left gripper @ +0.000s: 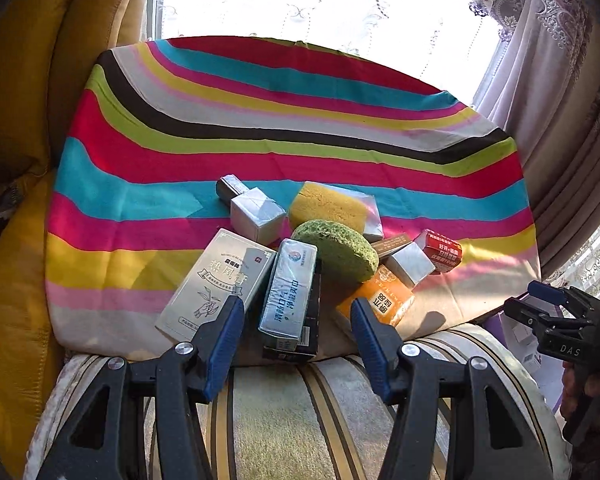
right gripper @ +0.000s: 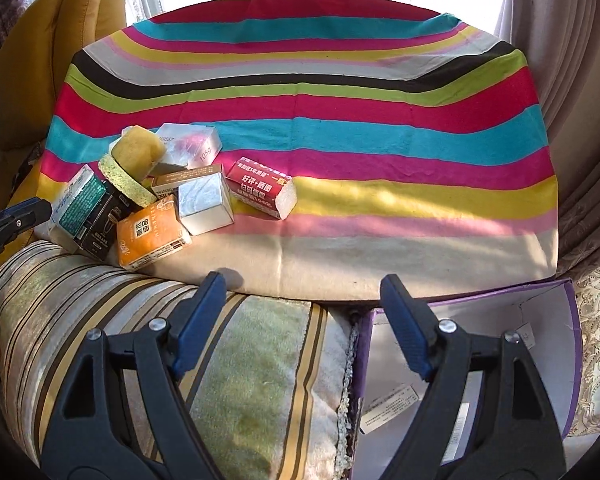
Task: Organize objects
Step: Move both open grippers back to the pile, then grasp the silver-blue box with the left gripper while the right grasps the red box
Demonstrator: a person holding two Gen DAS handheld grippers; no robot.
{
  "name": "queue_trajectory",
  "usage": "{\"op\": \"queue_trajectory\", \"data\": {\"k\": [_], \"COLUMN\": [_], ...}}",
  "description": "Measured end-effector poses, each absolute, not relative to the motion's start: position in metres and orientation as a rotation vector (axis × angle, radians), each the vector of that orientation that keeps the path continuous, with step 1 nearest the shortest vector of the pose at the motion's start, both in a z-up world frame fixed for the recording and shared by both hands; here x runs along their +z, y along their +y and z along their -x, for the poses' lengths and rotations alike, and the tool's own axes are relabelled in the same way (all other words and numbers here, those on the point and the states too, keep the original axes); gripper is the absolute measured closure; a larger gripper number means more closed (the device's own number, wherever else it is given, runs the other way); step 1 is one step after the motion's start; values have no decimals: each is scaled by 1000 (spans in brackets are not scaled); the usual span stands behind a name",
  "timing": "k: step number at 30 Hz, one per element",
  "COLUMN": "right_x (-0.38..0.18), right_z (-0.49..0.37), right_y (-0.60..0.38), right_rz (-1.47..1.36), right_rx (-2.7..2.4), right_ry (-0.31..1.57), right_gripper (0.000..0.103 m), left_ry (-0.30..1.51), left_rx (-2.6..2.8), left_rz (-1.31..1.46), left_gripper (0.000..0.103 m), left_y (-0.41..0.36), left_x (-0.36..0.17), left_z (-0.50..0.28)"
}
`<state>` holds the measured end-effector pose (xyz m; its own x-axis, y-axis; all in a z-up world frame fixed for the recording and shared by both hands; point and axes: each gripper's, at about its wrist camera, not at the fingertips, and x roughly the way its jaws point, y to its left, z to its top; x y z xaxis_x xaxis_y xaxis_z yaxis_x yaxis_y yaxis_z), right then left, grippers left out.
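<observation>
Jaws of both the left gripper (left gripper: 296, 320) and right gripper (right gripper: 302, 300) gape empty, so sorting looks unstarted: boxes and 2 sponges lie heaped on the striped multicoloured cloth (right gripper: 380, 128), purple cardboard box (right gripper: 556, 320) beside it.

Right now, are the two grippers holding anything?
Left gripper: open, holding nothing.
Right gripper: open, holding nothing.
</observation>
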<state>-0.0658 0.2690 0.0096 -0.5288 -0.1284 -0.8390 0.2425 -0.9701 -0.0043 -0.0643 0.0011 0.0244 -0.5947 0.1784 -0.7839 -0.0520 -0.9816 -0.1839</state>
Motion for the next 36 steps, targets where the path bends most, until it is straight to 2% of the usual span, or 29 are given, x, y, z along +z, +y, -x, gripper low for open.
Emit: {"op": "queue_trajectory", "data": {"k": [11,14,16,19,31,33,35,36], "right_x": [-5,-14,-18,-23,-41,-44,-47,-48], "right_z": [110,122,128,137,168,170,170,169], "right_y": [235,228,226,223,216,214,212,211], "right_rz": [-1309,-1305,-1303,-1301,-1312,-1322,-1337,-1346], "right_rx": [-2437,-2391,-2376,-2355,-2282,-2272,-2258,-2251], "right_ry": [412,470,483,512,496,497,498,493], "right_gripper": [21,21,21,21,22,32,52,57], "left_ry": [-92,-83,-78,-70,-98,-94,-91,-90], "left_rx": [2662,2642,2628,2611,2628,2631,2634,2634], "left_rz": [1412,1437,1449,1461,1433,1427,1421,1419], "left_gripper": [48,54,64,72,72,72,72,72], "left_y": [10,11,13,16,17,19,21,22], "left_x": [11,7,4,0,3,4,5,5], "left_z": [83,87,89,92,99,101,102,102]}}
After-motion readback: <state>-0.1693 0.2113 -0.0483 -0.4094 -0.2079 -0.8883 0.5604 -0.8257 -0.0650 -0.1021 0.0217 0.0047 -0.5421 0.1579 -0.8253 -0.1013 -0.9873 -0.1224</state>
